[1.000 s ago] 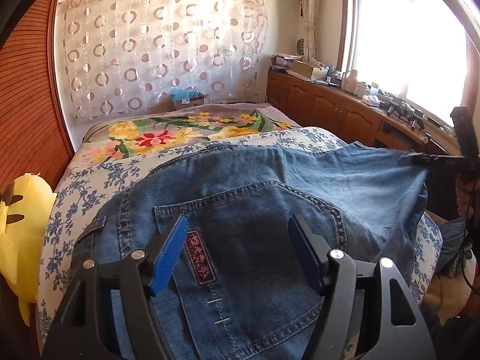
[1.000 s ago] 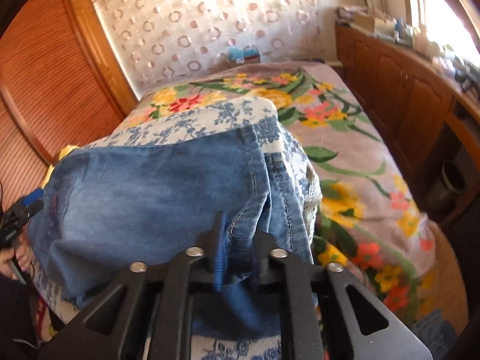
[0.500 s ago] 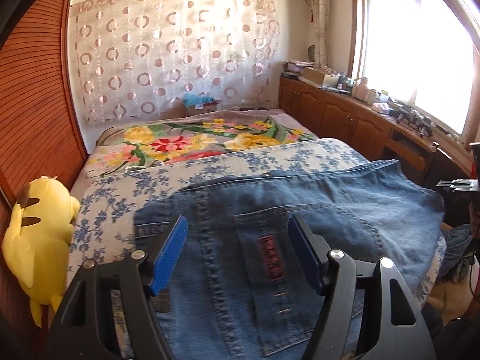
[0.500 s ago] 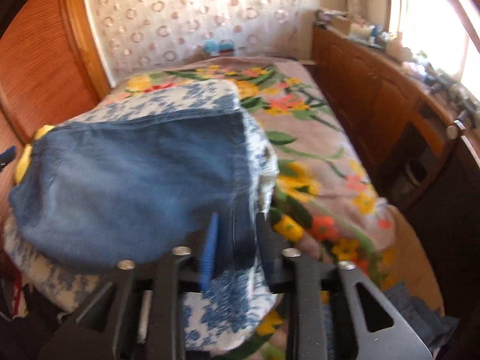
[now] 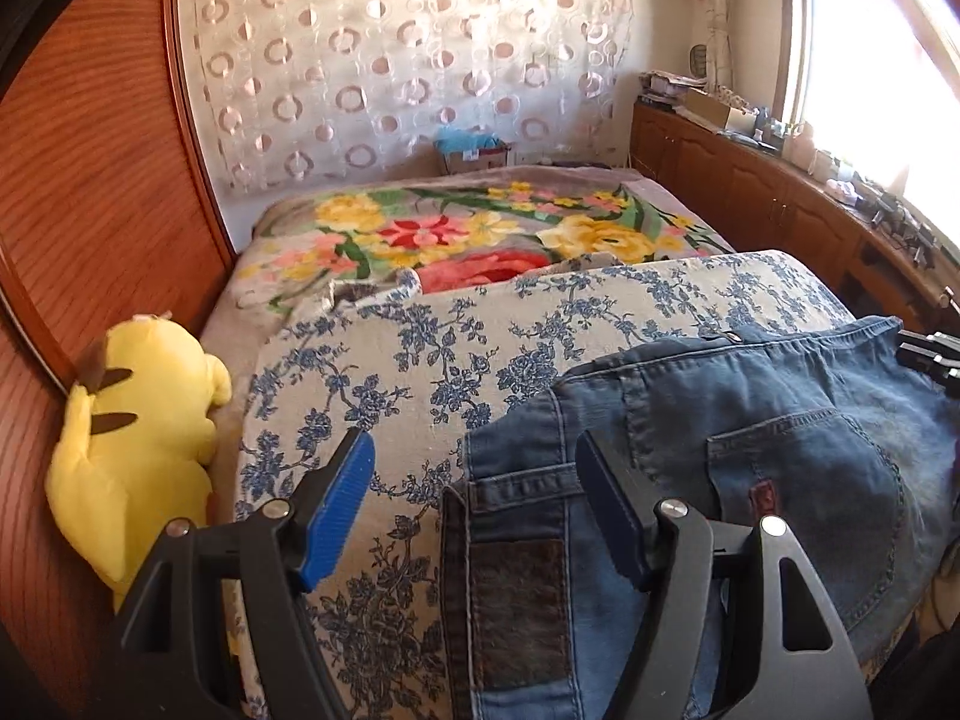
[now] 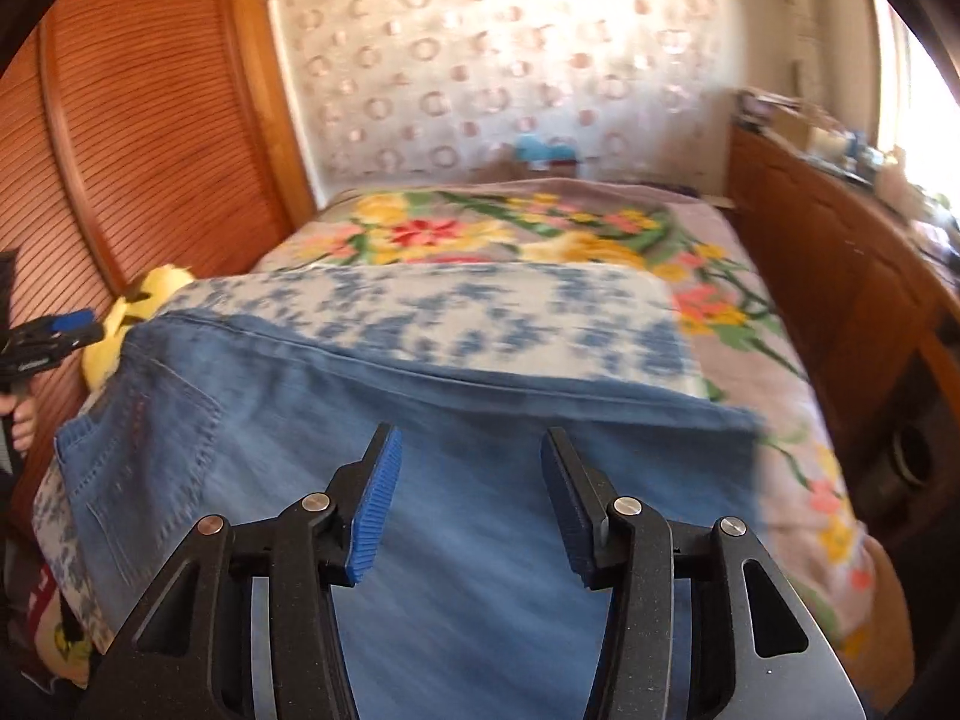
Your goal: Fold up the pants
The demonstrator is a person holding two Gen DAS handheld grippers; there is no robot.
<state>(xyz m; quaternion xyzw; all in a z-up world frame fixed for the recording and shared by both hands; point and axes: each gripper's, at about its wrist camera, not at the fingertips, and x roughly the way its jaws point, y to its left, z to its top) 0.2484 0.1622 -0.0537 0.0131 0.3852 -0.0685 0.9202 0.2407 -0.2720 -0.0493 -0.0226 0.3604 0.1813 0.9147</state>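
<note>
On the far left a yellow plush toy (image 5: pixel 135 450) leans against the brown wooden wall (image 5: pixel 78 192), right beside the bed (image 5: pixel 480 228). The bed has a blanket with big yellow and red flowers (image 5: pixel 456 234), and nearer to us a white cover with little blue flowers (image 5: pixel 420 372) lies on top of it. The left gripper (image 5: pixel 474 498) hangs over the left end of the pants (image 5: pixel 750 438). Its jaws stand wide apart and hold nothing; the belt edge of the pants with a dark patch (image 5: pixel 519 612) sits below the gap, and the blue pads do not press on it. The pants are blue jeans, and they lie flat on the blue-flower cover, with a back pocket (image 5: pixel 804 480) facing up. In the right wrist view the jeans stretch across the near part of the bed, and their far edge runs in a straight line over the cover. The right gripper (image 6: pixel 468 492) is above the middle of the jeans. Its jaws have just been opening, and they are now about half open, with no cloth pinched between them; the jeans lie under them. This view is a bit blurry. On the far right a long brown cupboard (image 6: pixel 840 276) runs beside the bed, with small things on top that are too blurry to tell, and bright light comes in from the window (image 5: pixel 882 60).
</note>
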